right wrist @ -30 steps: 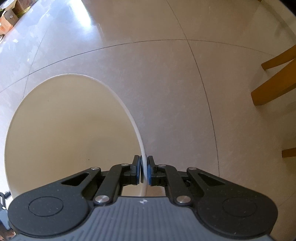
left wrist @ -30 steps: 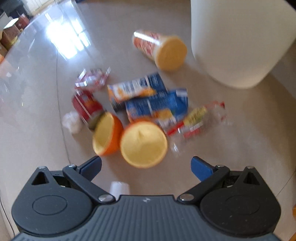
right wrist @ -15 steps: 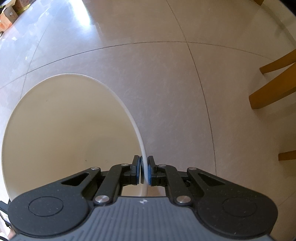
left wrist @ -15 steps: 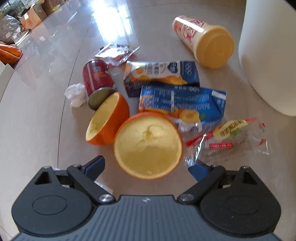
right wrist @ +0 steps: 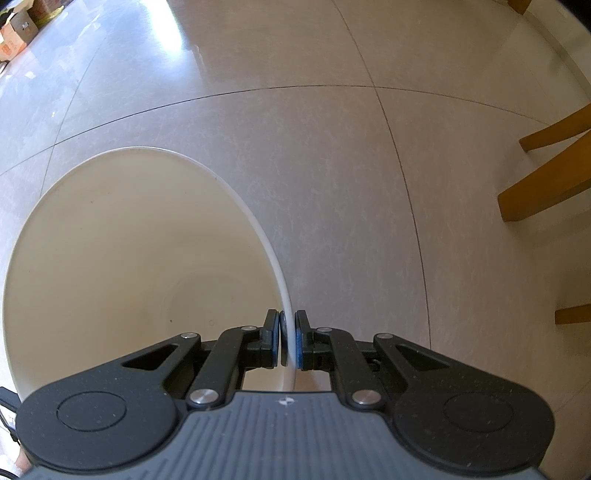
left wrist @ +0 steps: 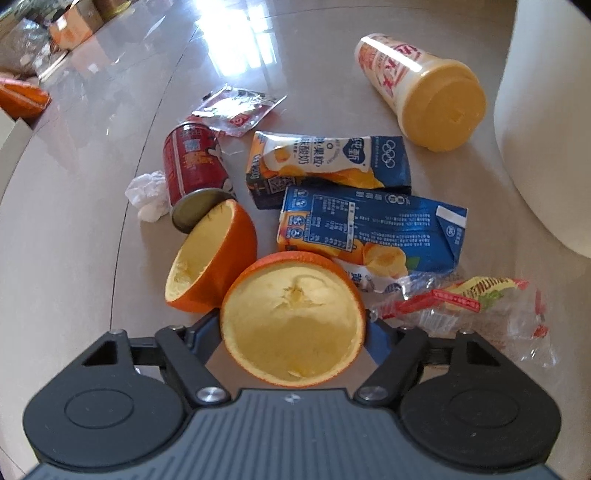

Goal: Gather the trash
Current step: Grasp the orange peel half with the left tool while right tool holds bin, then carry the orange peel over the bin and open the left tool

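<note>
A hollowed orange peel half point(left wrist: 288, 317) lies face-up on the floor between the fingers of my left gripper point(left wrist: 291, 339), whose blue pads press both its sides. Behind it lie a second orange peel half point(left wrist: 210, 258), a red can point(left wrist: 192, 162), a crumpled tissue point(left wrist: 147, 192), two flattened blue cartons point(left wrist: 328, 162) point(left wrist: 373, 229), a yellow-lidded cup point(left wrist: 421, 92) on its side, and a clear wrapper point(left wrist: 472, 306). The white bin point(left wrist: 546, 129) stands at the right. My right gripper point(right wrist: 288, 339) is shut on the bin's rim point(right wrist: 258, 229).
A foil sachet point(left wrist: 236, 107) lies behind the can. Boxes and clutter point(left wrist: 66, 29) sit at the far left. Wooden chair legs point(right wrist: 546, 184) stand to the right of the bin on the glossy tiled floor point(right wrist: 332, 147).
My left gripper has dropped and moved forward into the trash pile, and its fingers have narrowed onto the near orange peel half. The right gripper keeps its hold on the bin rim.
</note>
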`<state>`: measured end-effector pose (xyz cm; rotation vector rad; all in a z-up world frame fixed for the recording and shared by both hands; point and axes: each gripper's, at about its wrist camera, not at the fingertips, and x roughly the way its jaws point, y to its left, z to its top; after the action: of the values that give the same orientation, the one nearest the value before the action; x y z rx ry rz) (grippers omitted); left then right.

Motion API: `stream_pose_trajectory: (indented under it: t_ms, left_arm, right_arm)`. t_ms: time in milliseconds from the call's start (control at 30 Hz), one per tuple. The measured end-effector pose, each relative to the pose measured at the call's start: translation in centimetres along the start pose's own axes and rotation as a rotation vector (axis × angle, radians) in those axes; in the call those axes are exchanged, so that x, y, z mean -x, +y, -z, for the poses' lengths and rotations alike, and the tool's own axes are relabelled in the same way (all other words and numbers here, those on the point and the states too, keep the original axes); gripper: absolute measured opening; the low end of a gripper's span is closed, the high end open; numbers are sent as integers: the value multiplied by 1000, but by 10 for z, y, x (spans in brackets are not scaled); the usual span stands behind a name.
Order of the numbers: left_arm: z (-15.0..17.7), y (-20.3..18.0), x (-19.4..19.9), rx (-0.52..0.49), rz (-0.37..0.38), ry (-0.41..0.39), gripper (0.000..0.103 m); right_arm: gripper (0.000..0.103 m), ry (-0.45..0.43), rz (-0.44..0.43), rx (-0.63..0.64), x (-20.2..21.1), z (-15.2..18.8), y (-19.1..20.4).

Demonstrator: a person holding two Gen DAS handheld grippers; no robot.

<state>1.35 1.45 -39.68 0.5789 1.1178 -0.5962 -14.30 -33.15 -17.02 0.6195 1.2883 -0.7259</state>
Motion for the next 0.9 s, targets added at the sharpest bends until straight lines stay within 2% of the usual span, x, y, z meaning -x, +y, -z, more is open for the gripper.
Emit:
stream_pose_trajectory:
  t_ms: [200, 500, 600, 900]
  left_arm:
    - [-5, 11, 1, 40, 48, 65, 74]
    - [-16, 12, 14, -98, 95, 163, 73]
    - [-21, 15, 26, -148, 97, 170, 73]
    - [-50, 36, 79, -164, 135, 165, 72]
  right_arm:
    - [11, 9, 0, 1, 0, -2, 0]
    - [10, 26, -20, -4, -2, -6, -5]
    - [10, 33, -31, -1, -2, -8, -7]
    - [10, 20, -40, -2, 2, -6, -11]
